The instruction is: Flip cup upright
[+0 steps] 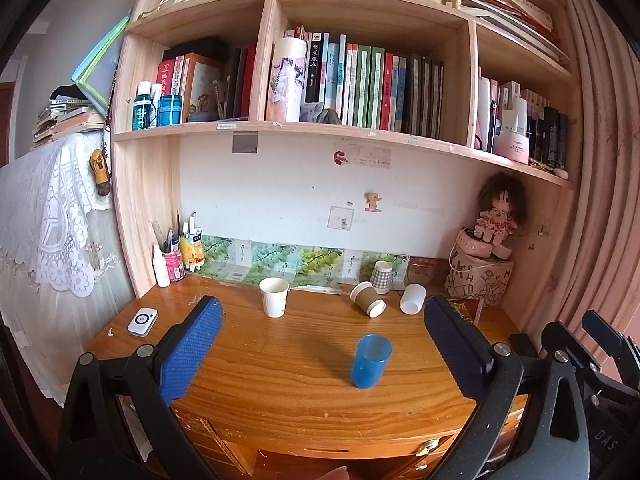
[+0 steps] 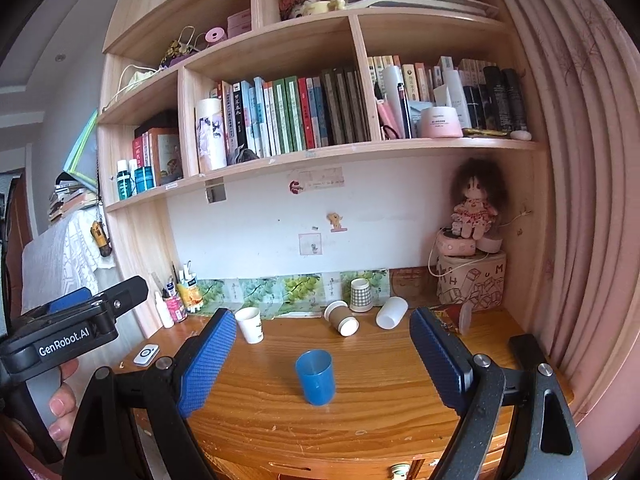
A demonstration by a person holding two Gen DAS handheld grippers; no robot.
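Note:
A blue plastic cup (image 1: 371, 361) (image 2: 315, 377) stands upright in the middle of the wooden desk (image 1: 280, 380). A brown paper cup (image 1: 368, 298) (image 2: 341, 317) lies on its side near the back. A white plastic cup (image 1: 413, 298) (image 2: 391, 312) lies on its side to its right. A white paper cup (image 1: 274, 297) (image 2: 249, 325) stands upright at back left. A checked cup (image 1: 381, 276) (image 2: 361, 294) stands by the wall. My left gripper (image 1: 323, 350) and right gripper (image 2: 323, 362) are both open and empty, held above the desk's front edge.
A pen holder (image 1: 173, 258), a small white bottle (image 1: 161, 267) and a white device (image 1: 142, 321) are at the desk's left. A printed box (image 1: 480, 278) with a doll (image 1: 498, 216) fills the back right corner. Book shelves hang above. A pink curtain (image 2: 580, 200) is on the right.

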